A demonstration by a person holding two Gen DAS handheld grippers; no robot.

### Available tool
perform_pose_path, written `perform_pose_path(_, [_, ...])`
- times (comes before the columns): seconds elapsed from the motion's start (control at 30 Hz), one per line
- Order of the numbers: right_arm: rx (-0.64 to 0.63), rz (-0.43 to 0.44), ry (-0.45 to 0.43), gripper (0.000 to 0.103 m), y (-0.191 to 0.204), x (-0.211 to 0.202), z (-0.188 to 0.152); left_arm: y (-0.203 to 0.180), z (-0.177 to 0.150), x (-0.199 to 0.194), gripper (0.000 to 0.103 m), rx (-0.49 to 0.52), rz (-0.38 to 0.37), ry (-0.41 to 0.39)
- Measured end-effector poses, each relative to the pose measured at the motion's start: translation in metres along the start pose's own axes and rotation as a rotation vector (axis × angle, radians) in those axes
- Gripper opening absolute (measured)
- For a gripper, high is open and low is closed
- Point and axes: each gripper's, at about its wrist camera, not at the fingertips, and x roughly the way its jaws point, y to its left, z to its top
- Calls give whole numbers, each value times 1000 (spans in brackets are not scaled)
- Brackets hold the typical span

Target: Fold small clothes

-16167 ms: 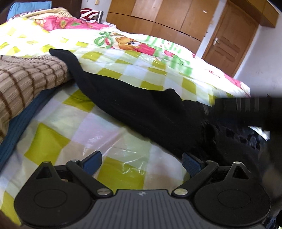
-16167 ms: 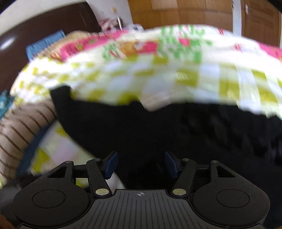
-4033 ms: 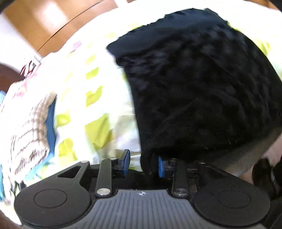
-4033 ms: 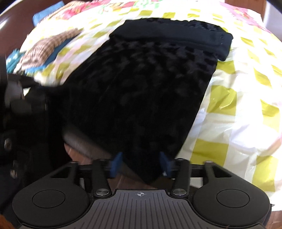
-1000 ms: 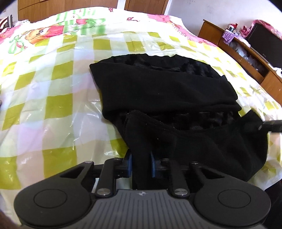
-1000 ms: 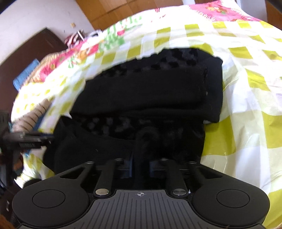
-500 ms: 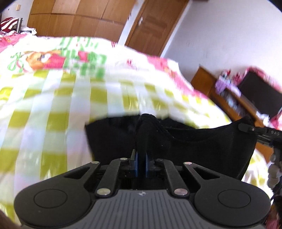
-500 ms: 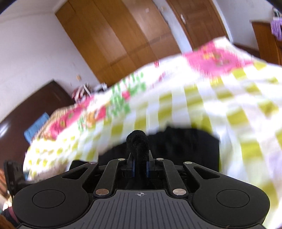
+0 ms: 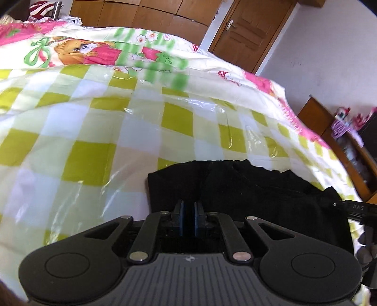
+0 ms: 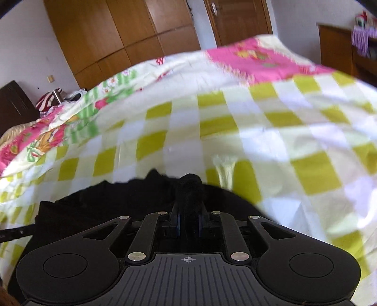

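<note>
A black garment lies folded on the green-and-white checked bed cover. My left gripper sits low over the garment's left end. Its blue pads are almost together with a thin fold of black cloth between them, and the jaws are just starting to part. The right wrist view shows the same garment. My right gripper pinches a bunched tuft at the garment's right end, and its jaws are opening with the tuft still filling the gap. The right gripper's tip shows at the garment's right edge.
The checked cover runs far ahead, with a pink cartoon print towards the pillows. A wooden wardrobe and a door stand behind the bed. A low wooden cabinet with clutter stands to the right, and a dark headboard to the left.
Both grippers carried the held edge up and forward over the garment, then came down. The black cloth now lies doubled below them, and the right pads stand a little wider apart.
</note>
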Motion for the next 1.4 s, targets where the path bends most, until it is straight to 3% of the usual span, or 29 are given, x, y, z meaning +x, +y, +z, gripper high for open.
perform_pose_path(0.03, [35,26,-7,18,-6,-6,0,1,-2,-7,29,-2,-7,4])
perform_pose_path(0.1, [92,84,-13,22,-19,-21,0,4,-4,-17,45,-21,-23,12])
perform_pose_path(0.17, [124,118,-30,34,-29,-37,-1,6,-8,-28,56,-45,-46,17])
perform_pose_path(0.27, [89,137,-36,58,-31,-54,-7,0,-10,-26,61,-32,-53,33])
perform_pose_path(0.4, [33,125,19,59,-19,-43,-16,-15,-15,-12,63,14,-28,68])
perform_pose_path(0.5, [-16,63,35,55,-8,-28,-21,-24,-18,-4,62,53,23,65])
perform_pose_path(0.53, [-34,24,40,43,-4,-24,-22,-25,-19,-4,60,57,29,61])
perform_pose_path(0.57, [-43,10,43,26,-1,-22,-21,-26,-18,-6,50,59,24,49])
perform_pose_path(0.63, [-15,59,37,9,0,-25,-13,-29,-12,-12,35,68,14,24])
perform_pose_path(0.67, [-14,77,11,9,3,-30,-9,-28,-9,-15,27,67,4,10])
perform_pose_path(0.77, [-14,107,-60,9,10,-42,3,-24,-5,-11,27,39,0,-4])
perform_pose_path(0.93, [-51,31,31,13,11,-13,-2,-16,-12,-1,31,-6,-20,36])
perform_pose_path(1.03, [-42,45,51,19,5,-9,-9,-16,-8,1,56,-1,-21,37])
perform_pose_path(1.07, [-22,64,56,25,2,-7,-9,-17,-7,4,64,3,-27,45])
perform_pose_path(1.1, [-6,68,62,29,-1,-5,-8,-20,-6,7,64,8,-23,47])
perform_pose_path(1.17, [3,55,69,28,-3,-1,-8,-29,-8,11,63,47,9,39])
perform_pose_path(1.23, [-1,38,67,24,-2,-1,-9,-37,-11,11,43,86,28,36])
perform_pose_path(1.27, [-2,37,64,17,-1,-3,-9,-38,-12,10,34,79,15,38])
perform_pose_path(1.4, [0,18,43,11,-6,-13,-13,-34,-19,4,33,55,43,18])
